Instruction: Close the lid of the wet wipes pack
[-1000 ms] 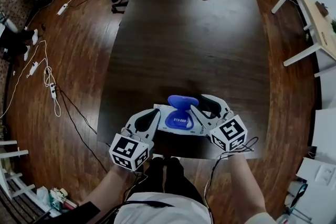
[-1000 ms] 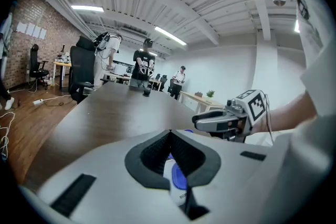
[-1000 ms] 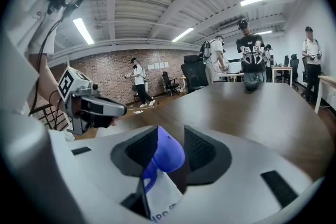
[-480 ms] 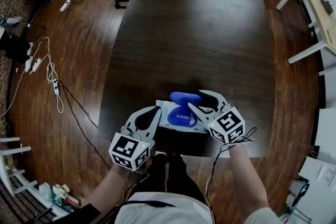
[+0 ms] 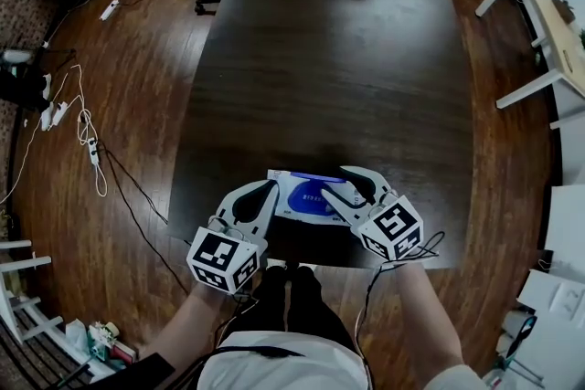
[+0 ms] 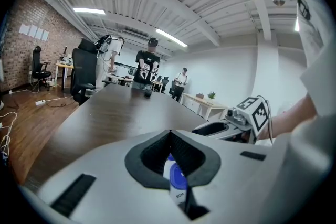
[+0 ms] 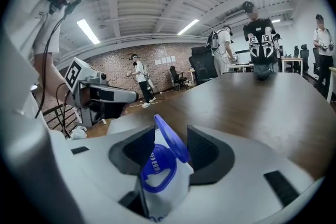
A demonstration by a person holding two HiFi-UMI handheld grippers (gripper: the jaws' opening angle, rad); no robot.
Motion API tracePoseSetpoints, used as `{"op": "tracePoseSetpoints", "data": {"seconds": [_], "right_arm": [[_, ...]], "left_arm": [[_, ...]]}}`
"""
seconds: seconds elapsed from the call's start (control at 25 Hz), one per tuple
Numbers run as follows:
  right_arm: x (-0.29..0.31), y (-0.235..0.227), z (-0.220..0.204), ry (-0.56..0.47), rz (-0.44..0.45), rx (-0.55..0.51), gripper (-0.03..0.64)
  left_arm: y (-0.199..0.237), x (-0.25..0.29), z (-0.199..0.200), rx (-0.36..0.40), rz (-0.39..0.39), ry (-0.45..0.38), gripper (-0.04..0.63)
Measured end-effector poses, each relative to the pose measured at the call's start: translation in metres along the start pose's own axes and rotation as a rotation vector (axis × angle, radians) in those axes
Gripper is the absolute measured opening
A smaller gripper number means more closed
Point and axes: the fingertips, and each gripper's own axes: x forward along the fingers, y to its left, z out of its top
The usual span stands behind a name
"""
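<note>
Two grippers work a wet wipes pack (image 5: pixel 294 199) at the near edge of a dark table (image 5: pixel 320 59)

The left gripper (image 5: pixel 271 187) has its jaws closed on the pack's left end. The right gripper (image 5: pixel 334 182) stands at the other side with its jaws wide, having just opened. Between them the blue lid (image 7: pixel 171 137) slants half-raised over the opening, not gripped by either pad, as the right gripper view shows.
</note>
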Motion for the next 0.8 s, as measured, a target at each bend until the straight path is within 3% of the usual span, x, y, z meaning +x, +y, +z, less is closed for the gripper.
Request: {"op": "tracePoseSetpoints", "data": {"seconds": [0.8], "right_arm": [[-0.007, 0.050, -0.033, 0.043, 0.013, 0.050, 0.178]], "left_arm": [[-0.012, -0.023, -0.005, 0.011, -0.016, -0.009, 0.002]]}}
